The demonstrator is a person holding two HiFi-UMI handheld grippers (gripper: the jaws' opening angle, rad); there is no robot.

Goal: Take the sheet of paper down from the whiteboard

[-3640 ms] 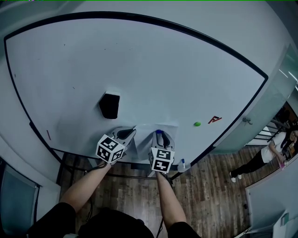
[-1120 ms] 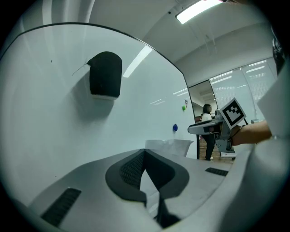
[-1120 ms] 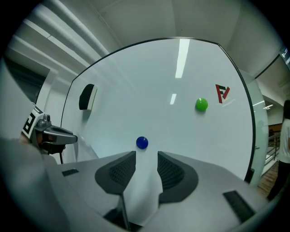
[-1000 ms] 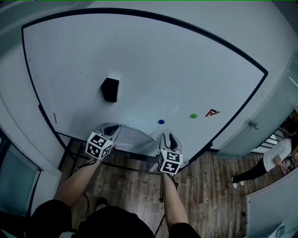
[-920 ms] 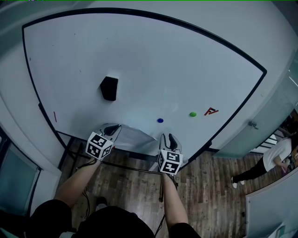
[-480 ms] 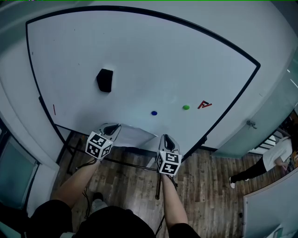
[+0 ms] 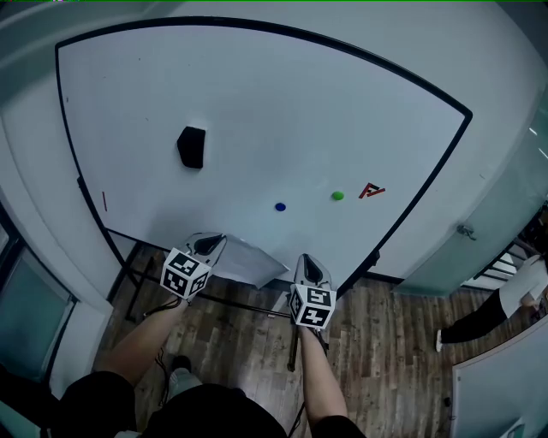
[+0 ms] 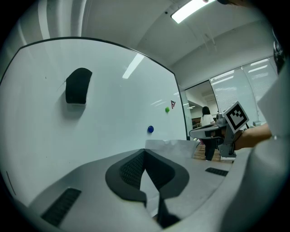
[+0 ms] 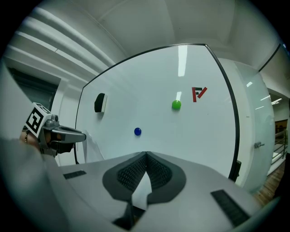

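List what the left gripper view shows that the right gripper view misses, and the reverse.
Left gripper view only: the left hand-held gripper shut on the sheet of paper, the right hand-held gripper side-on, a person beyond, a ceiling light. Right gripper view only: its own jaws, just closed on nothing, the left hand-held gripper side-on, a glass panel. Both: whiteboard, black eraser, blue magnet, green magnet, red mark, the sheet of paper.
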